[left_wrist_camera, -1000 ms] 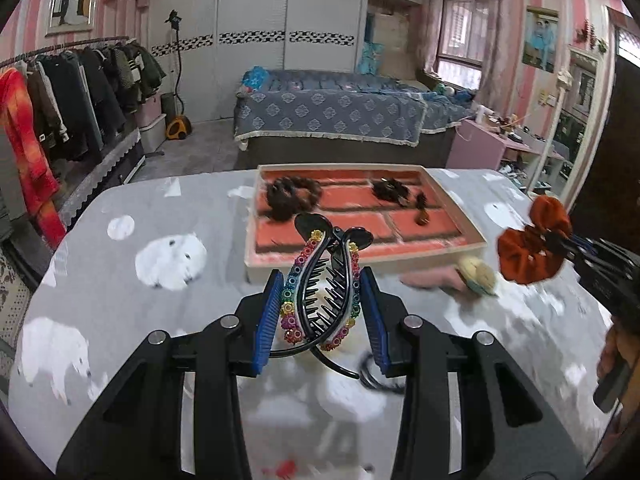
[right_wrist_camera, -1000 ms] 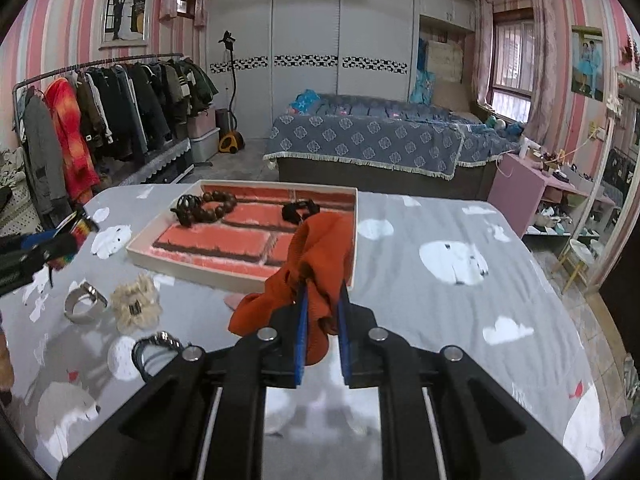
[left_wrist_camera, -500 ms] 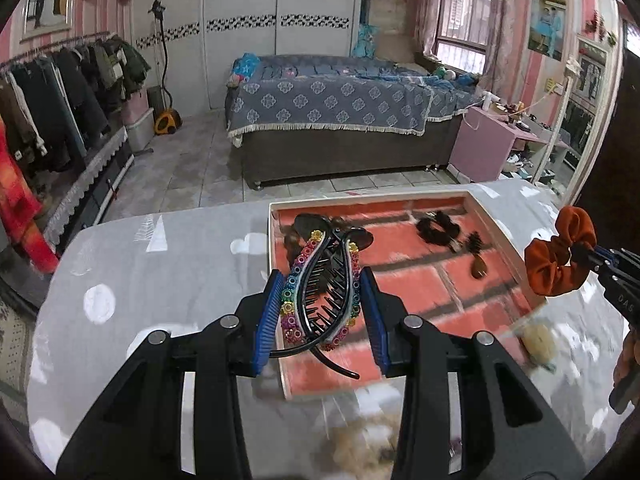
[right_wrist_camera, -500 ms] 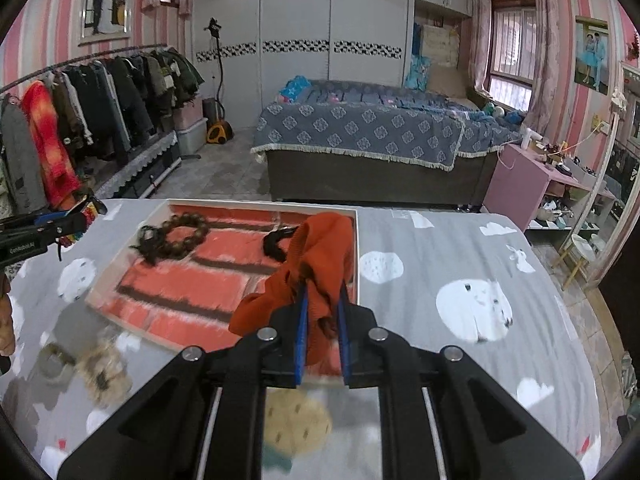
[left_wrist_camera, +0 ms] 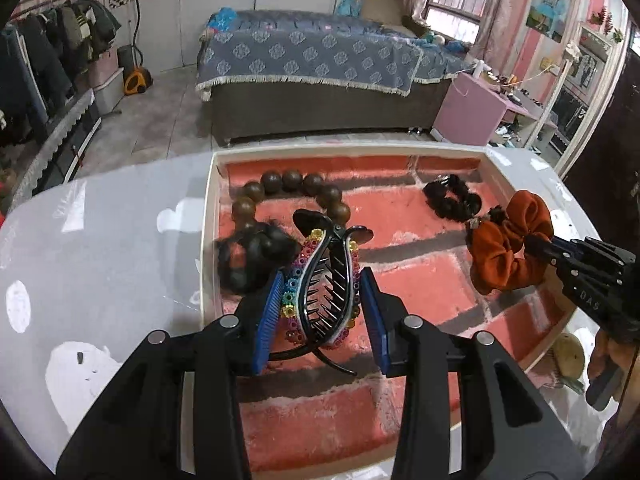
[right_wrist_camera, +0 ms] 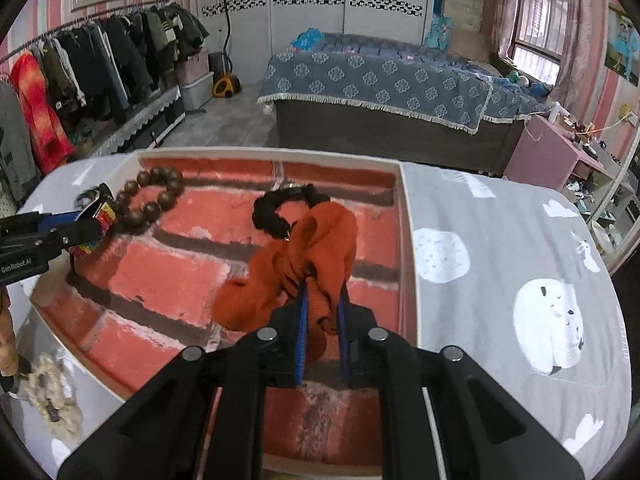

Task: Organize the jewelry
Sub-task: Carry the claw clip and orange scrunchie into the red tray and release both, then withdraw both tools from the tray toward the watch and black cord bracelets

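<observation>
Worktop (right_wrist_camera: 500, 240): covered in grey cloth printed with white polar bears. Lying directly on it:
- one shallow white-rimmed tray (left_wrist_camera: 210, 216), floor patterned as red brick, set near the far edge;
- one cream fluffy scrunchie (right_wrist_camera: 50, 396), just outside the tray's near left corner;
- one small yellowish item (left_wrist_camera: 568, 354), partly hidden, beside the tray's right rim.

Both wrist cameras look forward and steeply down along their own fingers, close above the brick-printed tray (left_wrist_camera: 211, 216) (right_wrist_camera: 408, 240). In the left wrist view the right gripper (left_wrist_camera: 538, 242) enters at 3 o'clock; in the right wrist view the left gripper (right_wrist_camera: 86, 226) enters at 9 o'clock. Both share the tray, the grey table (left_wrist_camera: 100, 240) (right_wrist_camera: 500, 248) and the bed (left_wrist_camera: 312, 56) (right_wrist_camera: 380, 76) at 12 o'clock.
</observation>
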Demonstrator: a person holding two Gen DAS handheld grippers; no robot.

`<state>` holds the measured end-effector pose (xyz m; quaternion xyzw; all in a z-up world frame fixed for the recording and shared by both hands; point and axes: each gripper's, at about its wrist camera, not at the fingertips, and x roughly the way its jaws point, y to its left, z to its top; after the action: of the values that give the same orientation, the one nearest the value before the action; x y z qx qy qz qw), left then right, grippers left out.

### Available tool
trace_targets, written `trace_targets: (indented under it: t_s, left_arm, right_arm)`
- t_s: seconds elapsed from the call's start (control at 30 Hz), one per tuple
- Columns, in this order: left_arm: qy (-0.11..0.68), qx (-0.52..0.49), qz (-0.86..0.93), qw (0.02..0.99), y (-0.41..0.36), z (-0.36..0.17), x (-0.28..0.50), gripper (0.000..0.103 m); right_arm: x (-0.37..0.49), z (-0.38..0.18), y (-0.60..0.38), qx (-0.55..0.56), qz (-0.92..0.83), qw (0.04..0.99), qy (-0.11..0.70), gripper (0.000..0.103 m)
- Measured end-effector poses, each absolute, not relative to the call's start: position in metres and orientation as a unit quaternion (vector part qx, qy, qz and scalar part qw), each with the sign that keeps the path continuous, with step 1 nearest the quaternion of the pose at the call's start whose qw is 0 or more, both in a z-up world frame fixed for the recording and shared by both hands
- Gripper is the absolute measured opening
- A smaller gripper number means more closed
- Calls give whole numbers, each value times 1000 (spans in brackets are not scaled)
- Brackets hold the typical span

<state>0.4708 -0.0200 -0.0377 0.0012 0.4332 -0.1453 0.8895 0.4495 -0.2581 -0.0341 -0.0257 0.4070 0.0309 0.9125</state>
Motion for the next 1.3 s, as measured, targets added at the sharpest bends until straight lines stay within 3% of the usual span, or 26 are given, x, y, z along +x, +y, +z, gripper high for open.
trace_targets:
  t_s: [0.23, 0.3, 0.37, 0.43, 0.5, 0.67, 0.8, 1.1, 1.3]
  left_arm:
    - [441, 15, -132, 888, -25, -44, 474, 38]
    - [445, 16, -132, 886, -25, -44, 473, 40]
    - [442, 23, -130, 887, -23, -39, 468, 40]
    - [429, 29, -123, 895, -22, -31, 459, 42]
    - [412, 27, -116, 903, -18, -20, 449, 56]
    - [381, 16, -110, 918, -4, 10, 420, 68]
    - [356, 29, -91, 930, 11, 31, 389, 83]
    - [326, 46, -53, 943, 41, 46, 318, 96]
    - [315, 64, -39, 946, 47, 34, 280, 98]
  right_arm:
    - [450, -41, -253, -37, 32, 910, 412, 19]
    - [445, -36, -254, -37, 33, 913, 406, 38]
    - [437, -28, -254, -38, 40, 916, 397, 48]
    - [428, -16, -257, -34, 47, 922, 384, 49]
    - [417, -4, -263, -22, 54, 925, 375, 49]
    - [390, 16, -268, -22, 65, 930, 361, 49]
    - [360, 31, -271, -26, 75, 933, 351, 49]
    - [284, 39, -265, -42, 85, 939, 331, 63]
    - [248, 24, -267, -24, 63, 942, 329, 73]
